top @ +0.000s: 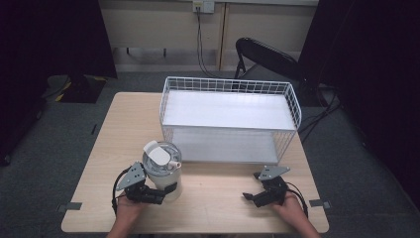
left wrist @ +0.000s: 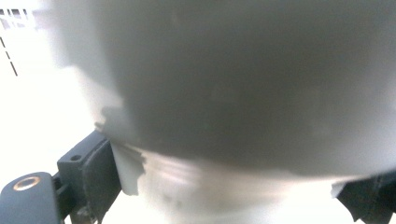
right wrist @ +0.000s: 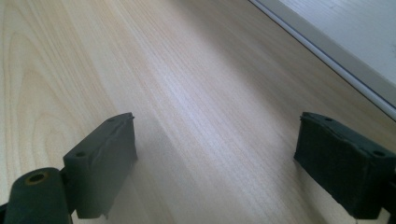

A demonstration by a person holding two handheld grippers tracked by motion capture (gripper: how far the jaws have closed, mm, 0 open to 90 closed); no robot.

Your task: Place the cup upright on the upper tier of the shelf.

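Two tools: left hand-held gripper [top: 166,191] clasps the unlabelled white jug [top: 162,168]; right hand-held gripper [top: 251,197] gapes, unladen.

A white lidded cup [top: 162,171] stands upright near the table's [top: 213,198] front-left edge, its flip cap raised open on top. Clamped at its lower body between the left gripper [top: 159,194] jaws, it sits just before a white wire shelf basket [top: 229,118].
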